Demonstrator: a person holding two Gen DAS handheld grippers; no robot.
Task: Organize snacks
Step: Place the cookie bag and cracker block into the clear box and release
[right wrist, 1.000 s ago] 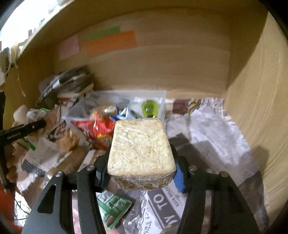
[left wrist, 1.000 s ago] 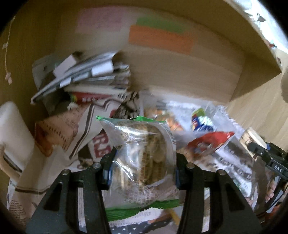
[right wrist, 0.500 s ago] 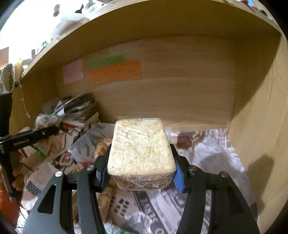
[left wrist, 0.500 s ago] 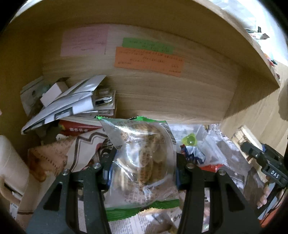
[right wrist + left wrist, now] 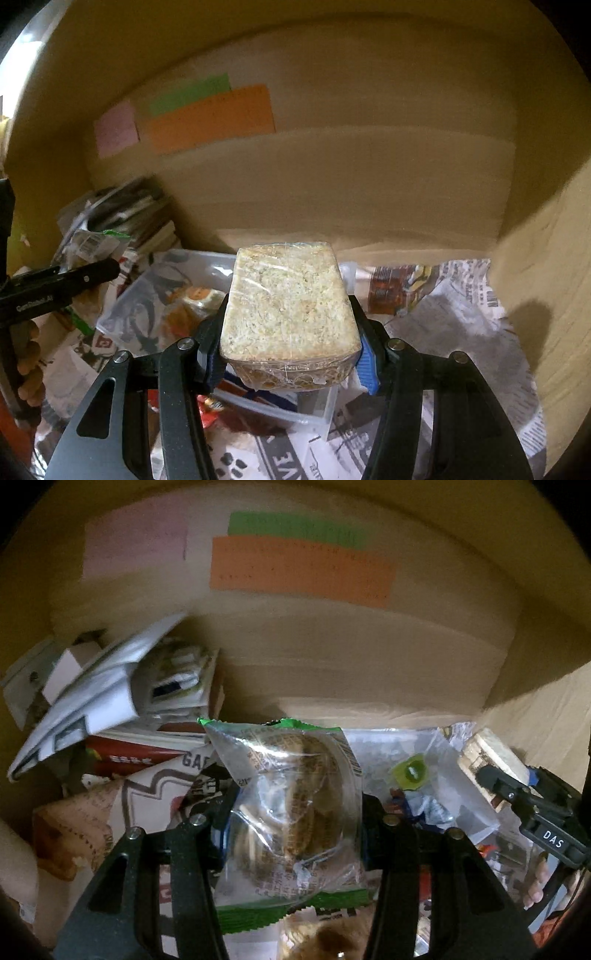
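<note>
Holding snacks over the clear bin (image 5: 325, 410) for sorting: left tool (image 5: 295, 834) pinches cookie bag (image 5: 291, 812), right tool (image 5: 288, 354) pinches wrapped cake (image 5: 288, 306).

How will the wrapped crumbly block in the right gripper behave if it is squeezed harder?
The crumbly block looks grainy and pressed, so it may break. Its clear film looks smooth and could slip on the fingers. It keeps its shape, so it is probably fairly stiff.
</note>
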